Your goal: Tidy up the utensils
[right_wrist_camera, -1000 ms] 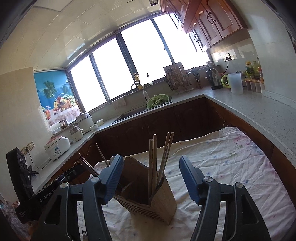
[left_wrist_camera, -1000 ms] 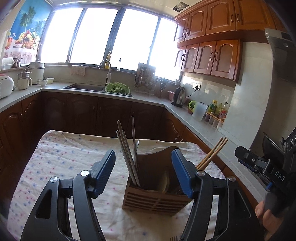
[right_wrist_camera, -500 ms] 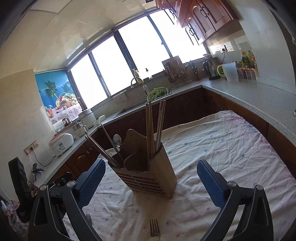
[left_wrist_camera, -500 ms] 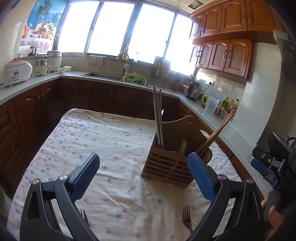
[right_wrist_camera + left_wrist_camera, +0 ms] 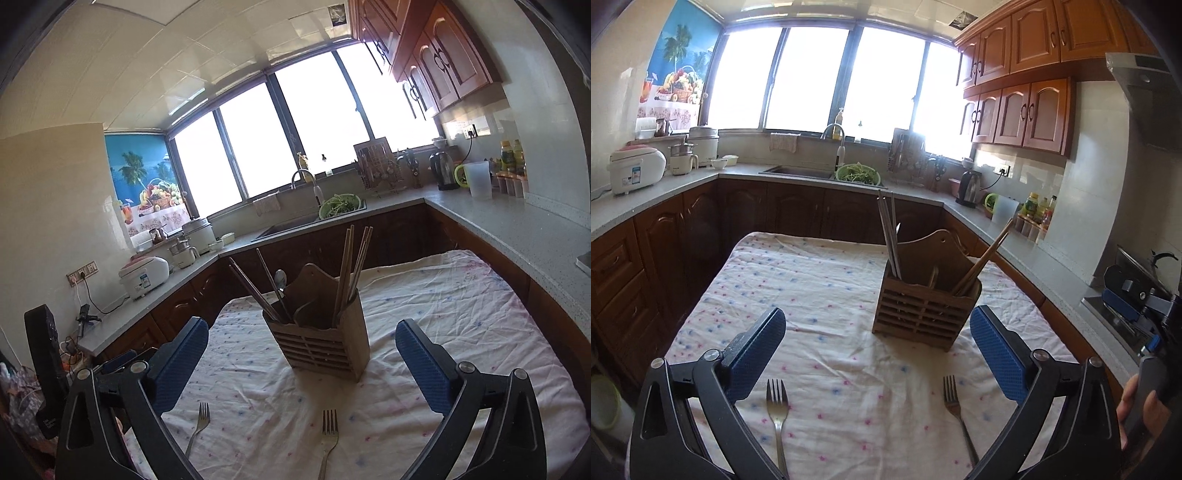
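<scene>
1. The left gripper (image 5: 877, 347) has just been spreading its jaws; they stand wide apart with nothing between the blue pads, low in the left wrist frame.
2. The right gripper (image 5: 302, 356) has likewise just been widening and grasps nothing; its pads flank the lower middle of the right wrist frame.
3. The wooden holder (image 5: 925, 308) stands upright on the spotted tablecloth (image 5: 820, 280), right of centre in the left wrist view, apart from both grippers.
4. Metal chopsticks (image 5: 888, 232) rise from its left compartment; wooden chopsticks (image 5: 984, 260) lean out to the right.
5. In the right wrist view a spoon (image 5: 280, 280) shows in the holder.
6. Two forks lie flat on the cloth near the bottom edge: the left fork (image 5: 777, 413) and the right fork (image 5: 955, 406).
7. The rice cooker (image 5: 635, 173) at the left edge carries a label too small to read.
</scene>
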`<state>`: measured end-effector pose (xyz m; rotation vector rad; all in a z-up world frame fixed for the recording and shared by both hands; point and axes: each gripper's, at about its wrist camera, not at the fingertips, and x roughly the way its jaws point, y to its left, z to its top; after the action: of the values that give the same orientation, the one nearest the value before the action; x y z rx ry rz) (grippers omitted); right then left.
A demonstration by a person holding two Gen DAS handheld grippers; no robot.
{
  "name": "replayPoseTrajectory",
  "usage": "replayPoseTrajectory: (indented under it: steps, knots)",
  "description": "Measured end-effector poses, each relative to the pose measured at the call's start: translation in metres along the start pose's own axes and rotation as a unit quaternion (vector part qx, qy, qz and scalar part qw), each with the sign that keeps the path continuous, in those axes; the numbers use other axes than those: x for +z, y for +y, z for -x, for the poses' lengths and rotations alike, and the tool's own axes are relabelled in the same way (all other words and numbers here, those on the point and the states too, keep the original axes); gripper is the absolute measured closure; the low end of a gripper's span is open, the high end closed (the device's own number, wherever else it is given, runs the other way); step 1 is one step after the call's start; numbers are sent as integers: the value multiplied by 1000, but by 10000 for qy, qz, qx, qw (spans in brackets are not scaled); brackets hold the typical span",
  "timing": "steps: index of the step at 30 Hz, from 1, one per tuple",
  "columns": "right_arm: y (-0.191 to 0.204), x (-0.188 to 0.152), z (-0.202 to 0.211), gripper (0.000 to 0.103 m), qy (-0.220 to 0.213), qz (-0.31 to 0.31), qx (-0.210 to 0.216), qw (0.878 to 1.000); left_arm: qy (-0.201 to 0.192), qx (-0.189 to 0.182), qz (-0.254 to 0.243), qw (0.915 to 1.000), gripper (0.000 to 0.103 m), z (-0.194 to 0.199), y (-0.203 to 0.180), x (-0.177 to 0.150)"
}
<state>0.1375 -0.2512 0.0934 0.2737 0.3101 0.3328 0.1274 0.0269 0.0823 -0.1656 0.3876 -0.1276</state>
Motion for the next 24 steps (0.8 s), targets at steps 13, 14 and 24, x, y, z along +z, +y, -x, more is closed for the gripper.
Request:
replayPoseTrajectory:
  steps: [13,14,24]
  knots:
    - [15,-100,39,0,-240,745,-643,9949,-231,604,-326,9974,0,39,-5,-87]
    - [14,-105,39,0,-197,766,-673,9946,-188,638,-329,9972,0,37,-4,-92]
    - [8,-126,46,0,-25,856,-892,9923,-17,858,-407,9955,0,37,1,-123]
